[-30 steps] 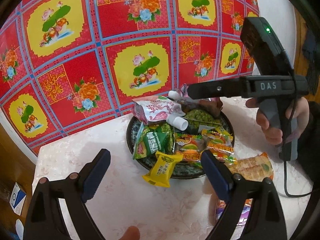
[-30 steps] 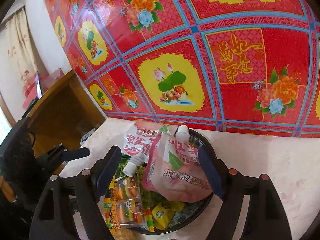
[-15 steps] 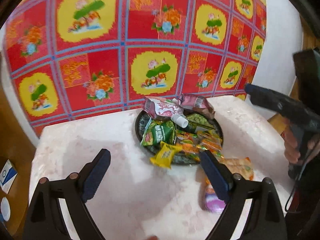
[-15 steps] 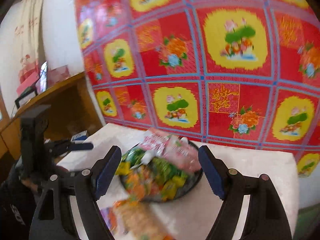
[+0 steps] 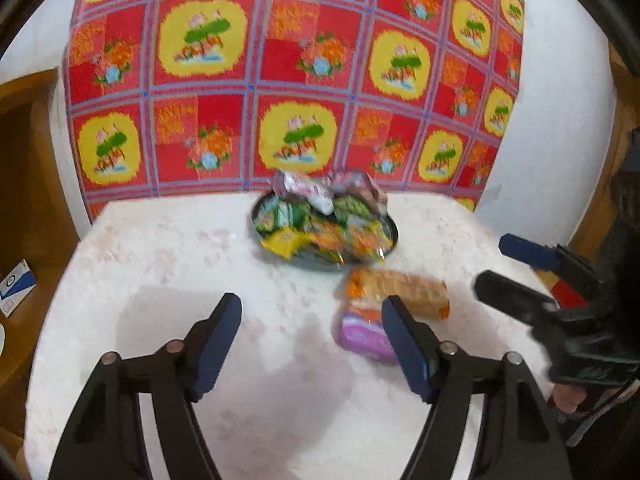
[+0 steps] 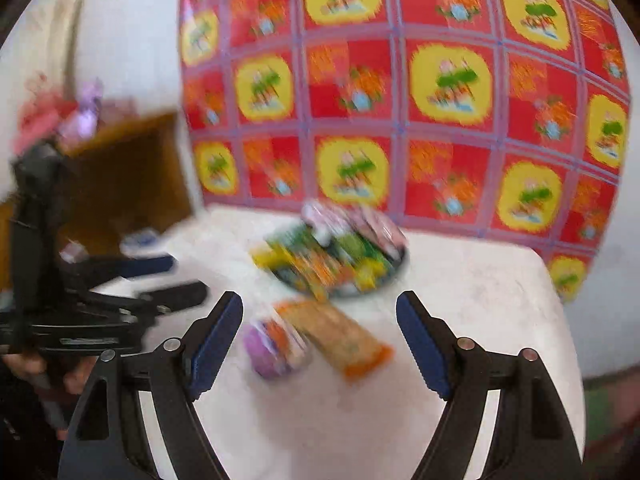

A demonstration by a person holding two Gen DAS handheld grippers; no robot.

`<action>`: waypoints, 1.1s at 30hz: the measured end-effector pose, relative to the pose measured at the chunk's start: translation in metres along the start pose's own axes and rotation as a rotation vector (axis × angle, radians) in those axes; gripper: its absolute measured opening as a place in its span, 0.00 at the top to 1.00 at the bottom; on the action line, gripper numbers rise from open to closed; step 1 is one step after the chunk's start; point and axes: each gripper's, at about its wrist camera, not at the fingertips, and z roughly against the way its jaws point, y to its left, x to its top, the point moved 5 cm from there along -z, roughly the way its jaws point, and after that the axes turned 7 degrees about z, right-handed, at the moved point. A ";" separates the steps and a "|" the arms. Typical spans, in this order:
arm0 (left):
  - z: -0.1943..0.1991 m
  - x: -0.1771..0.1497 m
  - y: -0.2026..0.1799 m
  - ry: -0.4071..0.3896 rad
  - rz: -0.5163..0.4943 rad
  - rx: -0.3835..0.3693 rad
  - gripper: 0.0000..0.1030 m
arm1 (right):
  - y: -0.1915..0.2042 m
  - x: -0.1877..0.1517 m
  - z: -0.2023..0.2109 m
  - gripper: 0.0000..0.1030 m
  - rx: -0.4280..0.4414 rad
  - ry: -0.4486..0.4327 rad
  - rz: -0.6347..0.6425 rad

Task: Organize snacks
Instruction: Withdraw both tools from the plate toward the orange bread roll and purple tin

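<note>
Snack plate (image 5: 394, 236) heaped, near surface (image 5: 160, 264) back edge; orange packet (image 5: 400, 286) and purple packet (image 5: 362, 332) just in front (print blurred, unreadable). Left gripper (image 5: 312, 344) fingers closing, empty; right gripper (image 6: 320, 340) fingers wide, empty.

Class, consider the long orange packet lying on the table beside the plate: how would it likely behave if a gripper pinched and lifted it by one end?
The orange packet looks like a thin, flat wrapper, so it would probably sag. It seems light for its length. Its film may be slippery.
</note>
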 end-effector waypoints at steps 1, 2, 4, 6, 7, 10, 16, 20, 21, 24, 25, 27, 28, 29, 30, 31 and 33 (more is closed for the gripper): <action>-0.004 -0.005 -0.001 0.009 -0.002 0.021 0.26 | 0.000 -0.007 -0.005 0.21 -0.048 0.025 0.003; -0.006 -0.008 -0.001 0.011 0.004 0.026 0.26 | -0.002 -0.014 -0.009 0.21 -0.076 0.043 -0.002; -0.011 -0.014 -0.003 0.035 0.019 0.029 0.26 | -0.006 -0.025 -0.016 0.21 -0.101 0.082 -0.015; -0.012 -0.018 -0.006 0.040 0.004 0.019 0.26 | -0.010 -0.032 -0.019 0.21 -0.092 0.103 -0.028; -0.011 -0.020 -0.008 0.023 -0.011 0.033 0.26 | -0.013 -0.036 -0.020 0.21 -0.092 0.116 -0.037; -0.010 -0.024 -0.011 -0.024 -0.054 0.055 0.26 | -0.025 -0.044 -0.023 0.21 -0.101 0.149 -0.081; -0.010 -0.024 -0.012 0.021 -0.029 -0.059 0.25 | -0.037 -0.057 -0.032 0.21 -0.056 0.165 -0.144; -0.016 -0.019 -0.018 0.106 -0.055 -0.154 0.25 | -0.041 -0.059 -0.035 0.21 -0.037 0.168 -0.154; -0.020 -0.018 -0.020 0.138 -0.065 -0.183 0.25 | -0.041 -0.059 -0.036 0.21 -0.028 0.172 -0.153; -0.031 -0.019 -0.028 0.189 -0.121 -0.209 0.25 | -0.041 -0.060 -0.041 0.21 0.001 0.190 -0.169; -0.035 -0.020 -0.030 0.197 -0.137 -0.197 0.25 | -0.040 -0.061 -0.043 0.21 0.018 0.196 -0.178; -0.048 -0.020 -0.033 0.233 -0.158 -0.172 0.25 | -0.041 -0.062 -0.046 0.21 0.046 0.201 -0.199; -0.053 -0.020 -0.035 0.248 -0.155 -0.169 0.25 | -0.043 -0.063 -0.047 0.21 0.061 0.206 -0.218; -0.059 -0.020 -0.036 0.269 -0.154 -0.159 0.24 | -0.044 -0.063 -0.047 0.21 0.072 0.197 -0.232; -0.064 -0.018 -0.039 0.280 -0.158 -0.152 0.24 | -0.045 -0.063 -0.047 0.21 0.077 0.195 -0.238; -0.067 -0.016 -0.042 0.276 -0.166 -0.149 0.24 | -0.046 -0.063 -0.047 0.21 0.083 0.191 -0.246; -0.073 -0.013 -0.049 0.270 -0.191 -0.140 0.24 | -0.045 -0.063 -0.047 0.21 0.084 0.191 -0.246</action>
